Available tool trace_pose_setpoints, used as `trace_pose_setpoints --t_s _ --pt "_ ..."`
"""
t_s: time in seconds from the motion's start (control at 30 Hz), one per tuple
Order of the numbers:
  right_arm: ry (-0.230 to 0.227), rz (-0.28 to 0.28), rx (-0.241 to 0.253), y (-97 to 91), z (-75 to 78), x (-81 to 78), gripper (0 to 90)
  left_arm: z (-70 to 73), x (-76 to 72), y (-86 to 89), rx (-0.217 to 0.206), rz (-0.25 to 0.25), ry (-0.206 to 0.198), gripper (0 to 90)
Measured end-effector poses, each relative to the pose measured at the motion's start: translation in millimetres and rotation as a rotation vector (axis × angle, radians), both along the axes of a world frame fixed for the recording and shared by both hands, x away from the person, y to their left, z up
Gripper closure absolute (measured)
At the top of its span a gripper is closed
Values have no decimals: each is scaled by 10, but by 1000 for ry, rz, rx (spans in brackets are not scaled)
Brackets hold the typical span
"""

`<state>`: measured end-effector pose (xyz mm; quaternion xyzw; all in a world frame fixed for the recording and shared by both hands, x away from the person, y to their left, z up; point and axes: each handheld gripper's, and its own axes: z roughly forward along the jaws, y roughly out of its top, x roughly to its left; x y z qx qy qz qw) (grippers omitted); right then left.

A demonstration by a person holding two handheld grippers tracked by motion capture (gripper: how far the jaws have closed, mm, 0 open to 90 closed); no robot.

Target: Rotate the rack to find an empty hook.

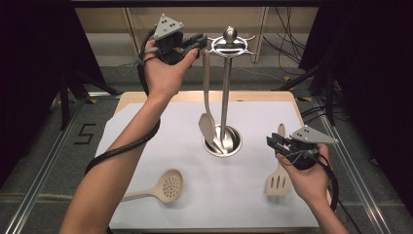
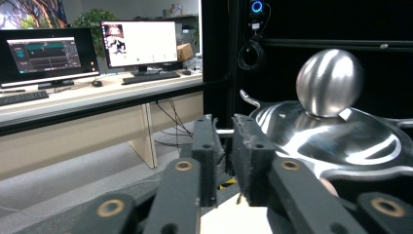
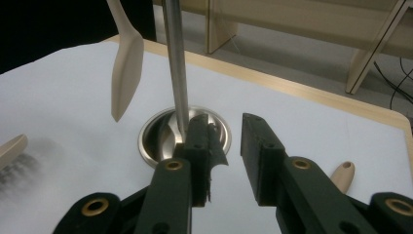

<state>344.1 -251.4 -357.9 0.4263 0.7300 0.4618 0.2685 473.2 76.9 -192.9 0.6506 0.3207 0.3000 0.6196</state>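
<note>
A steel utensil stand (image 1: pixel 225 87) with a ball top (image 2: pixel 329 82) rises from a round base (image 3: pixel 146 141) at the table's middle. A beige spatula (image 1: pixel 206 97) hangs blade down from one hook of the stand, just left of the pole (image 3: pixel 175 63). My left gripper (image 1: pixel 200 40) is held high beside the stand's top ring, its jaws (image 2: pixel 225 129) a little apart and pressing on nothing. My right gripper (image 1: pixel 269 141) hovers low at the right, pointing at the base, open and empty (image 3: pixel 226 124). A slotted turner (image 1: pixel 278 181) lies beneath it.
A beige perforated skimmer (image 1: pixel 169 185) lies at the front left on the white sheet (image 1: pixel 146 146) covering the wooden table. Black curtains flank both sides. Cables lie on the floor behind. A desk with monitors (image 2: pixel 139 44) stands beyond the stand.
</note>
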Motion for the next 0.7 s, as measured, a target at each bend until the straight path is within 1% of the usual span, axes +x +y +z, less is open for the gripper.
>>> trace_pose_setpoints --t_s 0.03,0.1,0.13,0.17,0.2,0.23,0.27,0.37,0.4,0.43,0.47,0.5,0.53,0.57,0.63,0.67,0.7 --pt "14 2 5 3 0 -4 735 -9 -20 20 -3 2 -3 758" --pt "19 0 8 9 -1 -5 729 -28 -59 69 -12 0 -3 720" --pt "13 4 17 16 -9 1 726 -40 -82 95 -14 -1 -3 704" --pt "-1 -3 -2 7 -5 3 724 -58 -113 128 -18 0 -4 693" --pt "6 4 10 19 -11 2 721 -71 -133 149 -19 0 -4 680" --pt "8 -1 -8 6 -3 0 720 -90 -160 174 -20 -2 0 673" --pt "-10 6 -12 0 -4 11 718 -105 -180 193 -18 -5 1 666" --pt "-16 -5 -3 8 -6 11 713 -169 -272 276 -3 -13 4 667" --pt "1 -6 0 10 -2 2 712 -203 -324 324 9 -15 8 671" --pt "15 -6 3 9 4 -10 710 -215 -341 341 13 -16 8 677" --pt "9 -6 0 5 2 -6 709 -235 -359 381 31 -27 -8 679" --pt "5 -8 1 2 -1 -2 708 -270 -408 422 37 -23 0 681" --pt "31 -26 21 5 2 -10 706 -299 -448 457 45 -21 10 692" --pt "31 -26 21 5 2 -10 706 -324 -486 483 47 -17 24 692" --pt "14 -12 0 -22 1 14 704 -401 -571 564 60 -19 34 696" --pt "11 -19 -4 -27 1 13 703 -439 -608 604 65 -19 37 697" --pt "-16 -24 -11 -47 -14 31 702 -482 -645 644 65 -19 43 695"
